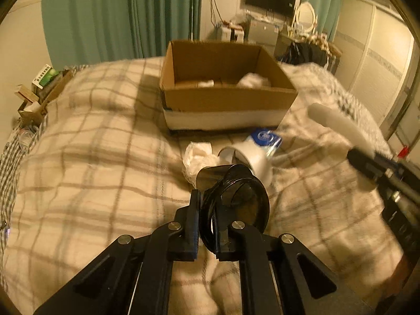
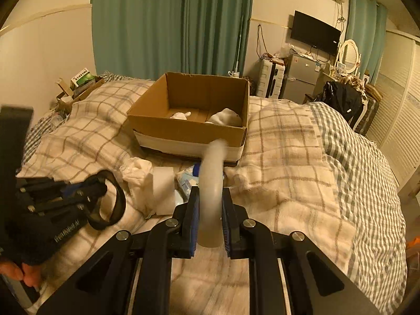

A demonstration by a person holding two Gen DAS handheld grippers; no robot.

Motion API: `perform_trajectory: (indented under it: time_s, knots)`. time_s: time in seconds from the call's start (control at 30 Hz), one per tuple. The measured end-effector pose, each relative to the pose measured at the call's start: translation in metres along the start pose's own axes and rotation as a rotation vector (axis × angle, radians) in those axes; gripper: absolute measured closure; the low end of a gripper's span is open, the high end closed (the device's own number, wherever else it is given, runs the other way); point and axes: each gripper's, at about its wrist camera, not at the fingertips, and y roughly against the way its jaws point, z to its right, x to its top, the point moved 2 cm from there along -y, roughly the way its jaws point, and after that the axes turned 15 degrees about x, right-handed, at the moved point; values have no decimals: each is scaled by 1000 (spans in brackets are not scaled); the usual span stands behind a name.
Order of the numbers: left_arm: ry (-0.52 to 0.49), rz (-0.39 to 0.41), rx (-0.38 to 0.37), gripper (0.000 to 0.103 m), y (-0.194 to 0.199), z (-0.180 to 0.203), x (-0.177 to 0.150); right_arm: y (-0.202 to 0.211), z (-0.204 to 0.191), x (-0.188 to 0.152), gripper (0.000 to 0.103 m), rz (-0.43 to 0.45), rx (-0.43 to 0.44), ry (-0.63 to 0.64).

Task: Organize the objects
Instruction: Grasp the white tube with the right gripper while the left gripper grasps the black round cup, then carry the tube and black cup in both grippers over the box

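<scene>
Two hand-held grippers are both loaded above the bed. On the left, the left hand-held gripper is clamped on a black round object, perhaps a strap or a ring; I cannot tell which. In the middle, a white roll, a crumpled white cloth and a blue packet lie on the blanket, just before the cardboard box. On the right, the right hand-held gripper is clamped on a white curved tube, and its long axis points forward to the box. The box lies straight ahead of both grippers; I judge the right hand a little nearer to its front wall.
</scene>
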Motion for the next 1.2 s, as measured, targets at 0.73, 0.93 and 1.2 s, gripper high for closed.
perform_trajectory:
  time_s: [0.73,0.93,1.2]
  knots:
    - [-61,281,19,95,104,-23,81,90,-57,82,89,152,-23,178]
    - [-76,319,22,95,100,-23,131,88,-52,132,89,183,-26,221]
    - [-87,333,48,95,54,-10,193,37,-31,197,89,182,-45,255]
